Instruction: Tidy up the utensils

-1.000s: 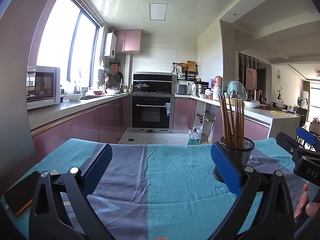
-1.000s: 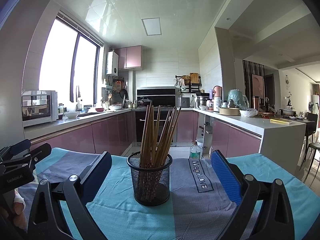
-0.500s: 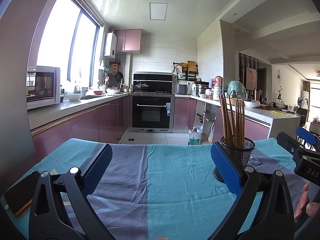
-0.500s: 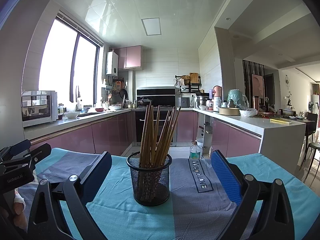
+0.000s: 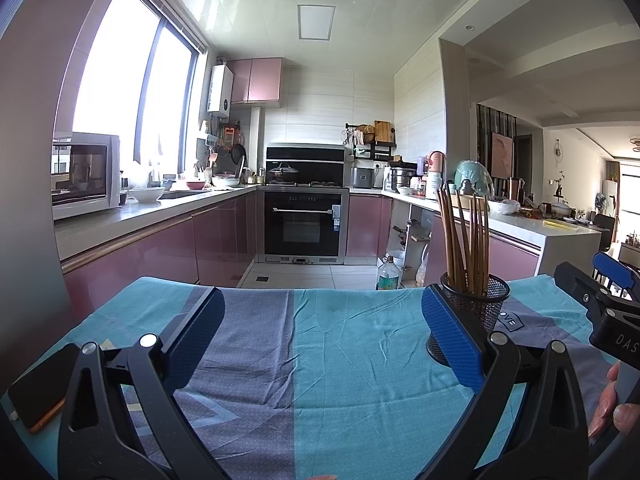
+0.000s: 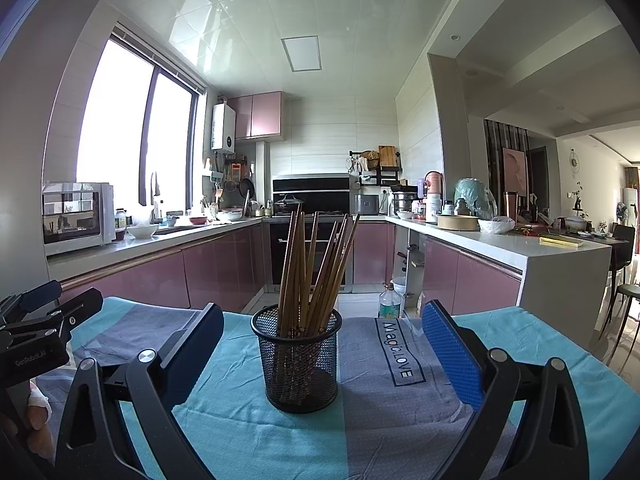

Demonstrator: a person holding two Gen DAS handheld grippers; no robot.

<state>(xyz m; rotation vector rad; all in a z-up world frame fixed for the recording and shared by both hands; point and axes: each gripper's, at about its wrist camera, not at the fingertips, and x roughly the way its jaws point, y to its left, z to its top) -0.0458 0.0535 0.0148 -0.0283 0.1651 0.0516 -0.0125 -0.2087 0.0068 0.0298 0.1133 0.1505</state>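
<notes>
Pink-fronted kitchen cabinets ring a table under a teal and grey-blue striped cloth [image 6: 248, 432]. On it stands a black wire-mesh cup [image 6: 298, 356] of brown wooden chopsticks [image 6: 312, 268], upright and fanned. Nothing has shifted over the last second (cup, sticks and both tools sit as before), so the sorting looks finished or paused. The right gripper [image 6: 320, 354] hangs wide open straddling the cup without touching; the left gripper [image 5: 320, 330] is equally wide, empty, the cup just beyond its right pad.
</notes>
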